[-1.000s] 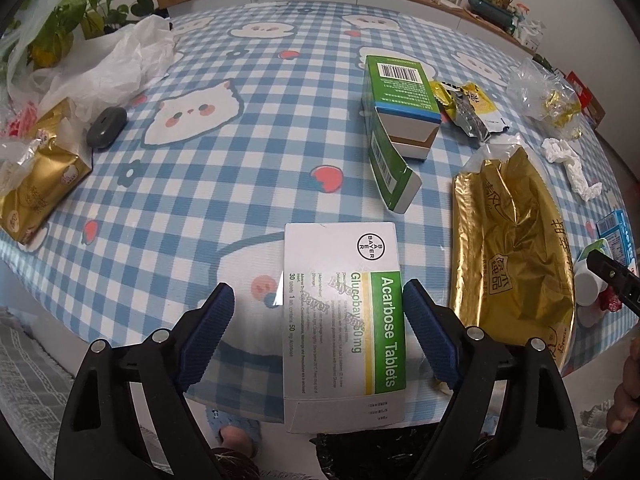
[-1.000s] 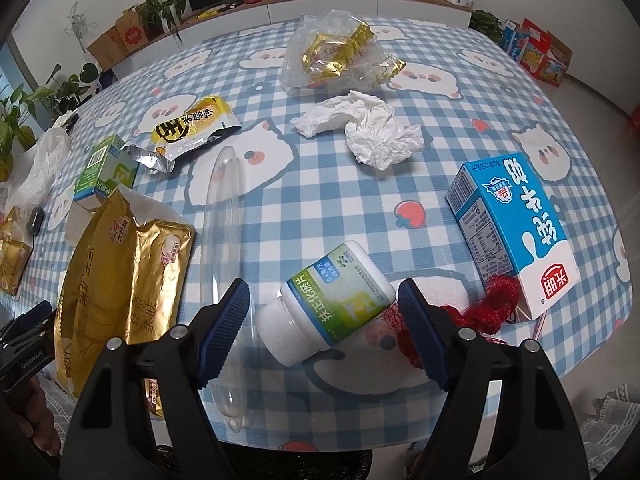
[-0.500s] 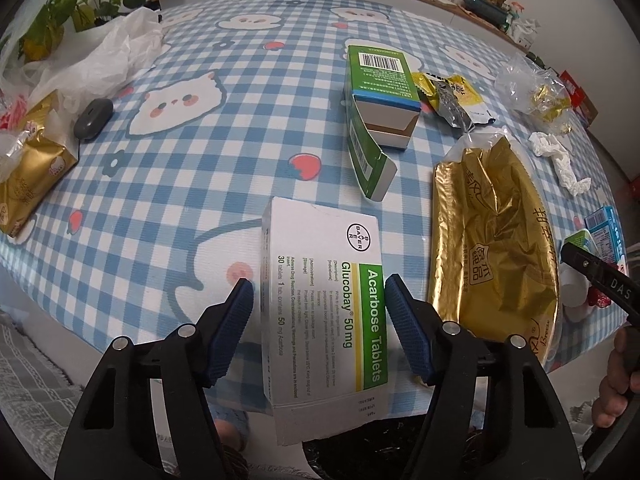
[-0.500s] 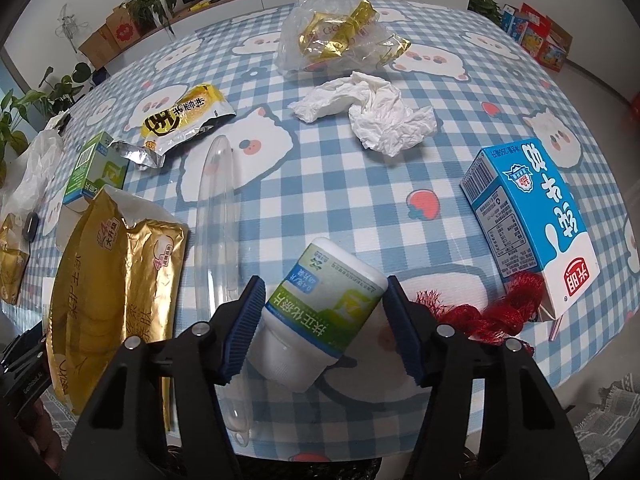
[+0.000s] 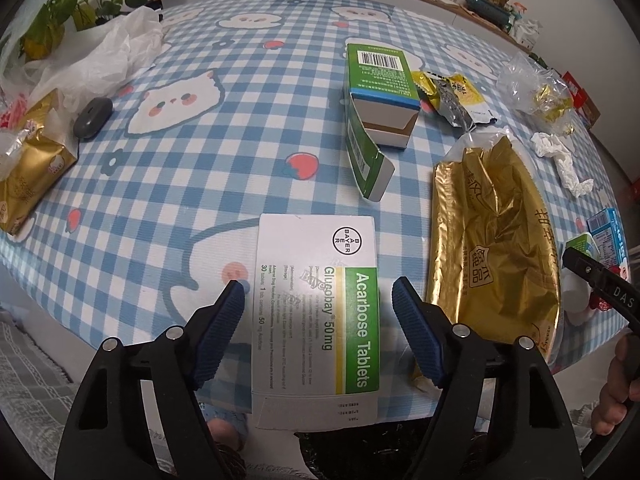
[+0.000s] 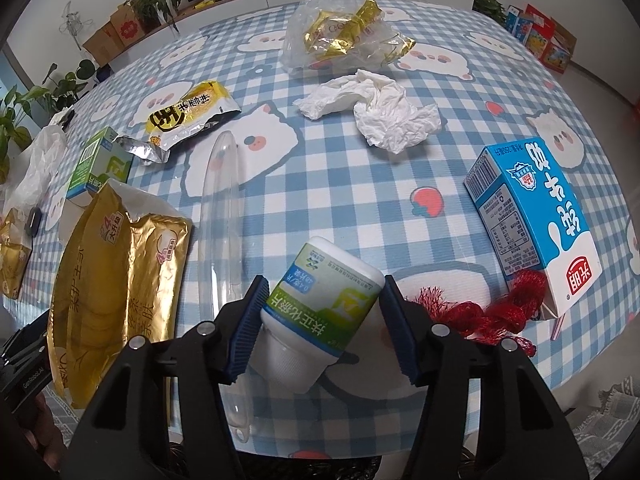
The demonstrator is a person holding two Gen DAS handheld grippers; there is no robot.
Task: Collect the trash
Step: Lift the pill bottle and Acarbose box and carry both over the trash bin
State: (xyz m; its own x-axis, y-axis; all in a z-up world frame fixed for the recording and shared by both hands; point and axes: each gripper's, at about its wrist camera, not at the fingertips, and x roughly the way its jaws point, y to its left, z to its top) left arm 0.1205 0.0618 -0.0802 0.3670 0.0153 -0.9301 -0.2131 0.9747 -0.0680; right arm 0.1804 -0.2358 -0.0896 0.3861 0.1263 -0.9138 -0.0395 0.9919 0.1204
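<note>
OK, left to right, everything placed off the gold foil bag [image 5: 492, 240].

Your left gripper [image 5: 318, 282] straddles the Acarbose Tablets box [image 5: 312, 248], just left of the bag. The box lies flat on the checked tablecloth [image 5: 200, 168] with its near end hanging over the table edge. The jaws are opening, with the box between them and a visible gap at both pads, so there's no grip on it. You're lined up across the short width, which is probably right: that's the only dimension that fits this span, and the overhang gives the fingers room to come in from the edge. The open green carton [image 5: 380, 92] sits beyond the bag's far-left corner, untouched.

Just right of the bag is the clear plastic tube [image 6: 220, 208], lying lengthwise beside it. Next right, your right gripper [image 6: 323, 280] is clamped on the white pill bottle [image 6: 324, 304], both pads pressing the labelled body. The bottle is tilted, cap end low and toward you. You're gripping across the round body and not the cap, likely because it's the widest part and gives steady contact. I can't tell if it's clear of the cloth.

Further right of the bag are the red mesh net [image 6: 480, 312] and the blue milk carton [image 6: 532, 216], touching each other. The crumpled tissue [image 6: 384, 116] is well beyond, and all three are still uncollected.

My read: the bottle is ready to go, the box needs a re-close.
</note>
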